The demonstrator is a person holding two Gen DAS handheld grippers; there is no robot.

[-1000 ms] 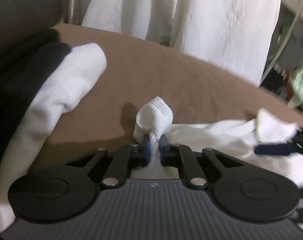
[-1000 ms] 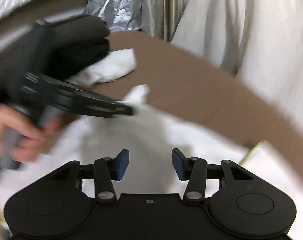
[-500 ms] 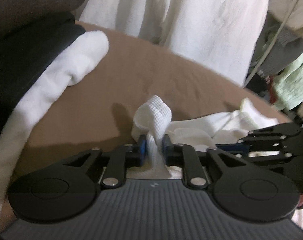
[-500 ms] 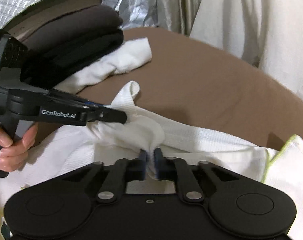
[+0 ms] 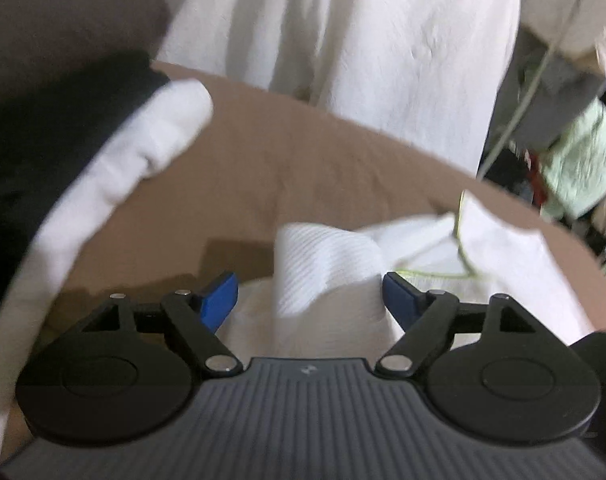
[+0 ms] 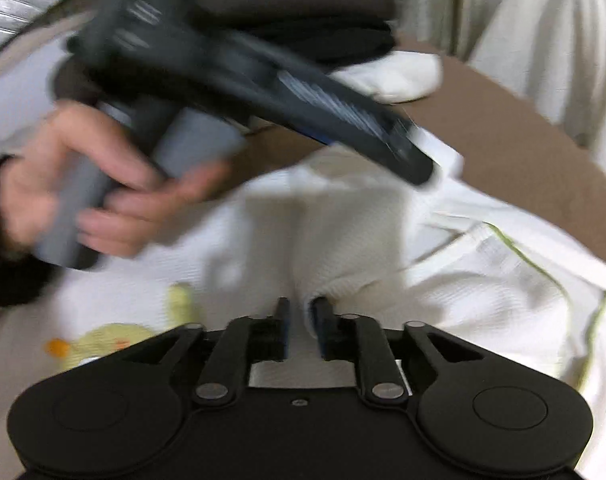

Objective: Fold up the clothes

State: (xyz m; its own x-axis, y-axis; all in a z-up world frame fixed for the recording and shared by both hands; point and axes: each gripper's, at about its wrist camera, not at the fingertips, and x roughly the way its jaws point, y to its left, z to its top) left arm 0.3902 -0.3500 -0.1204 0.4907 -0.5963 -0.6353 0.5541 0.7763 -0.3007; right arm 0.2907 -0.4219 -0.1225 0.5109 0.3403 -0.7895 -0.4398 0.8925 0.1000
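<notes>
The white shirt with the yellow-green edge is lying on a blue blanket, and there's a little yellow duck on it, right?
Not quite. The blanket under the white shirt is brown, not blue; both wrist views show that. The rest holds: the shirt has a yellow-green edge, and the right wrist view shows a little yellow duck print on it.

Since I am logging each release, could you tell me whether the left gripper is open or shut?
Open, and its jaws are opening further: the left gripper shows its blue pads wide apart, with the white garment loose between them, unpinched.
</notes>
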